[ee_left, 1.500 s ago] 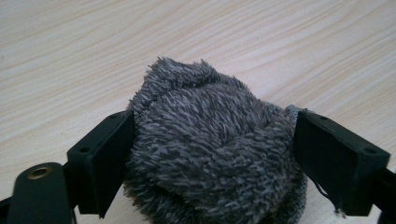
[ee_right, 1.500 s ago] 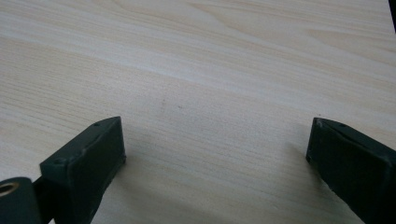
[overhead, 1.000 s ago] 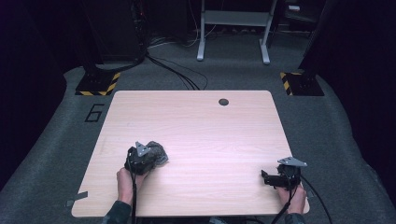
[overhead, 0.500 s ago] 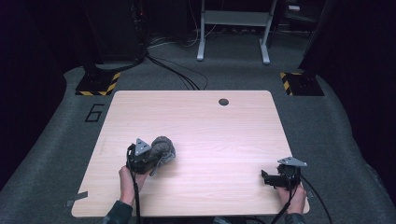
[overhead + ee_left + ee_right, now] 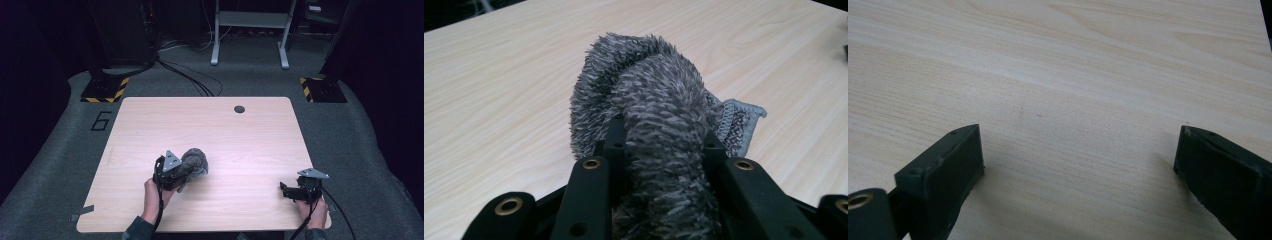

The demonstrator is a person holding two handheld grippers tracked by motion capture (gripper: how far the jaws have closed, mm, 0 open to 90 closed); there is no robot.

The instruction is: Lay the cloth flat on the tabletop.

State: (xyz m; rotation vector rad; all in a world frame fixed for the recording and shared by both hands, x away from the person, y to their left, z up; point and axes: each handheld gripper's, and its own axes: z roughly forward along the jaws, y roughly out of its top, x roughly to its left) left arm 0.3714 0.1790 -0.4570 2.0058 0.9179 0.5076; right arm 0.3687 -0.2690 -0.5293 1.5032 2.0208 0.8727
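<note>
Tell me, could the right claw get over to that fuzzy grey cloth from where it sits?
Probably yes. Bare table lies between the right claw, whose jaws stand open, and the grey cloth. But the left claw already grips the cloth.

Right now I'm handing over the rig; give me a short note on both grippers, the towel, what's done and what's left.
Left gripper: jaws shut on the bunched grey fluffy cloth, which sits over the table's left-middle; a hemmed corner hangs free.
Right gripper: jaws open with nothing between them, low over the bare light wooden table near its right front corner.
Done: cloth gripped.
Left: probably spreading or folding it; the right gripper has yet to join.
</note>
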